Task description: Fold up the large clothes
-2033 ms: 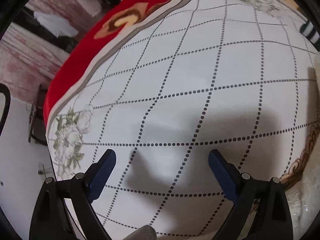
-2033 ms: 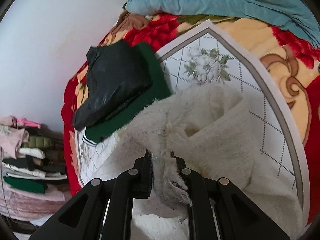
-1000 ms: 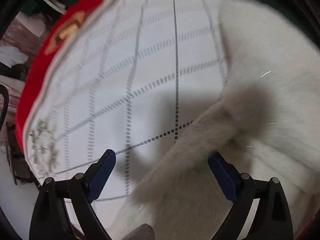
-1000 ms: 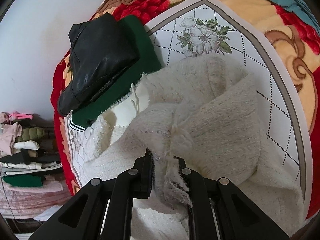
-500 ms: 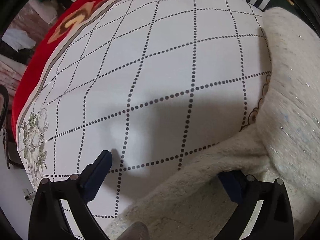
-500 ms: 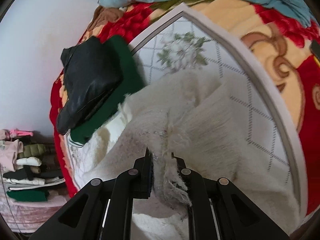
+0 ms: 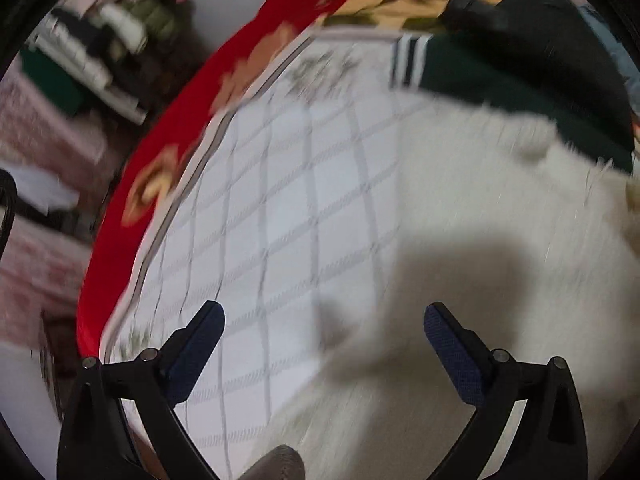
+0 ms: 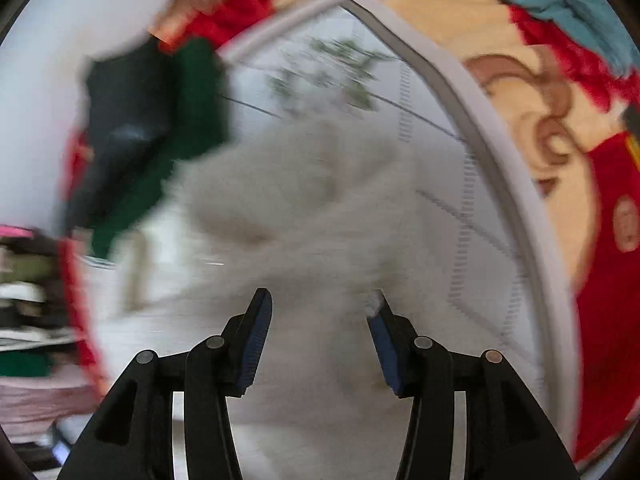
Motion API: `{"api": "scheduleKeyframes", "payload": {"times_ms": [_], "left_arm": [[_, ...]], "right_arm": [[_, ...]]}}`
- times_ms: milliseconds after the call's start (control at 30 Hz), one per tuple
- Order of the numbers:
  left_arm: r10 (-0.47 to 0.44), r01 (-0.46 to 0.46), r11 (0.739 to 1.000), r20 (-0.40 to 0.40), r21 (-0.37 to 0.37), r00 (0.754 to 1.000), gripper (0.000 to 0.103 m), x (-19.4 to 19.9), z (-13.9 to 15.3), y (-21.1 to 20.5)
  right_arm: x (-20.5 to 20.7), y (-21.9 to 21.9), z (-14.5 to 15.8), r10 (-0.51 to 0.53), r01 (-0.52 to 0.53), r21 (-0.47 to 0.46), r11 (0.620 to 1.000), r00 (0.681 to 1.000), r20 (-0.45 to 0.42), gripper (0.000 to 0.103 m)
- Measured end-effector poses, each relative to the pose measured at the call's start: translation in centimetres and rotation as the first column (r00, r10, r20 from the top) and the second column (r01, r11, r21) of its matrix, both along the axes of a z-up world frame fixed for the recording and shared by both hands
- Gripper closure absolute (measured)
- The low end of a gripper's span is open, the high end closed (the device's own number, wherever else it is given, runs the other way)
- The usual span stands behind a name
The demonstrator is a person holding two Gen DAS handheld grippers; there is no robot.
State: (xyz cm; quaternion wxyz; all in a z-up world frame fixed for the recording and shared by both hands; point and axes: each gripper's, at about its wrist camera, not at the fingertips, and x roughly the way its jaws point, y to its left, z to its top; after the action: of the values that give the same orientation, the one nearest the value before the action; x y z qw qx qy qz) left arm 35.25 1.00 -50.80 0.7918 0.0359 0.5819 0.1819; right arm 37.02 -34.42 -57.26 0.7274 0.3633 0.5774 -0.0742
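Note:
A fluffy cream-white garment lies bunched on a white checked sheet. It also shows in the left wrist view, at the right and front. My right gripper is open, its jaws apart just above the garment, holding nothing. My left gripper is wide open and empty above the sheet, at the garment's left edge. Both views are motion-blurred.
A folded dark green garment with a black one on top lies at the sheet's far corner, also seen in the left wrist view. A red patterned blanket lies under the sheet. Stacked clothes stand beyond the bed.
My right gripper has opened and let go of the white garment. My left gripper has swung, so the view now reaches the bed's far corner and the stacked clothes.

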Motion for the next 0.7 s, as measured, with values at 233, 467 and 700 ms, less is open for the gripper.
{"api": "scheduleKeyframes", "payload": {"times_ms": [233, 467, 700], "left_arm": [[-0.064, 0.072, 0.99, -0.064, 0.121, 0.996, 0.0, 8.0, -6.9, -1.2], [-0.068, 0.074, 0.994, -0.068, 0.085, 0.995, 0.0, 8.3, -6.8, -0.3], [-0.089, 0.089, 0.996, 0.031, 0.001, 0.996, 0.0, 5.8, -0.4, -3.4]], "right_arm": [[0.6, 4.7, 0.6, 0.158, -0.166, 0.099, 0.981, 0.984, 0.08, 0.069], [2.7, 4.3, -5.4, 0.14, -0.183, -0.242, 0.953, 0.973, -0.183, 0.082], [-1.5, -2.2, 1.0, -0.052, 0.041, -0.128, 0.991, 0.996, -0.079, 0.056]]}}
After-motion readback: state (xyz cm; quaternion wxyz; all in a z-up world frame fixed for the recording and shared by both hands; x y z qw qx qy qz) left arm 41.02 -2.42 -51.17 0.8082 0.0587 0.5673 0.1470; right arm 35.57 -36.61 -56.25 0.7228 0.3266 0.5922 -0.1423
